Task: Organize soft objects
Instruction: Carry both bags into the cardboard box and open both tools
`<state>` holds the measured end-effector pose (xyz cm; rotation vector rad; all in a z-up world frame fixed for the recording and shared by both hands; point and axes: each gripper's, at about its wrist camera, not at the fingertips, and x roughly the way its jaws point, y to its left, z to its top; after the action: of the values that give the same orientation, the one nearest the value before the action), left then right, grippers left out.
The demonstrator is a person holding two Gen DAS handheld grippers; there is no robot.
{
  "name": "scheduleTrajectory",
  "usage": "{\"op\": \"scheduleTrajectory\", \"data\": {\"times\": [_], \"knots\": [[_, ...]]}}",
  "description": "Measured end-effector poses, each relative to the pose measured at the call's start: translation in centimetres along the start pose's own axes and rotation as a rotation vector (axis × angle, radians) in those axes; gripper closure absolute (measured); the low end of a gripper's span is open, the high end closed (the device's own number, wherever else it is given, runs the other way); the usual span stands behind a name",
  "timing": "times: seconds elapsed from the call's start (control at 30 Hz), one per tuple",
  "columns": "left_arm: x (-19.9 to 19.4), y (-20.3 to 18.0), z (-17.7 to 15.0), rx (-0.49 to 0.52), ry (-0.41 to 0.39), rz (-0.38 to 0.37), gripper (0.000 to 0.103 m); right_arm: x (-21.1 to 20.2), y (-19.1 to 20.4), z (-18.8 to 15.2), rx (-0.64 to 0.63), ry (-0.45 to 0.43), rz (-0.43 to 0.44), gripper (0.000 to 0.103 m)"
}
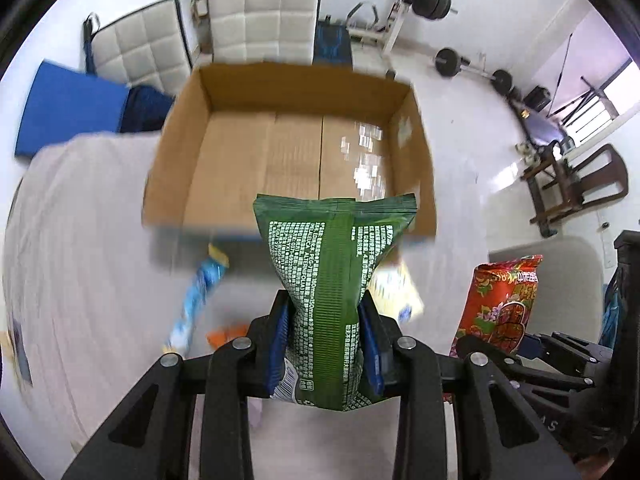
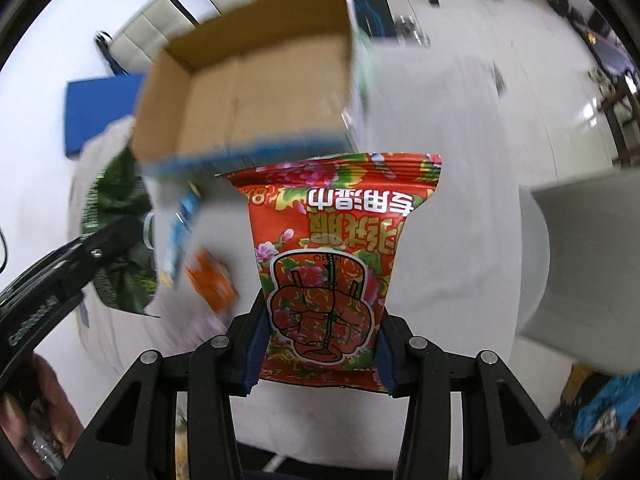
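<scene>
Left gripper (image 1: 325,334) pinches a green pack (image 1: 334,280), right gripper (image 2: 318,346) a red pack (image 2: 340,256), both apparently clear of the open cardboard box's (image 1: 288,152) near rim.

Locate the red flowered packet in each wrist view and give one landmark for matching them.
Left wrist view: red flowered packet at the right edge, held upright by the right tool.
Right wrist view: red flowered packet at centre, clamped between the tool's pads.
Shared landmark: the open cardboard box, beyond both packets.
</scene>
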<state>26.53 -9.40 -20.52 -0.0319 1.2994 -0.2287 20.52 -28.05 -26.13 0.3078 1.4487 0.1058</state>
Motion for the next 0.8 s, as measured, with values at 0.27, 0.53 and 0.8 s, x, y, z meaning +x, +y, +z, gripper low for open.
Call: {"op": "scheduleTrajectory", "data": {"times": [0.27,0.53,0.8], "knots": [[6.0,2.4,12.6,0.029,0.033,-0.010,0.073,-0.3,3.1,12.2,-0.024,-0.086,-0.061,0.056],[16.9,4.7,20.4,0.004,0.187,-0.073,0.073,9.1,2.9,22.2,0.008,-0.022,-0.117,0.056],[22.2,4.9,23.0,0.005,0.263,-0.130,0.072,14.7,3.1,25.9,0.013,0.031,-0.132,0.055]]}}
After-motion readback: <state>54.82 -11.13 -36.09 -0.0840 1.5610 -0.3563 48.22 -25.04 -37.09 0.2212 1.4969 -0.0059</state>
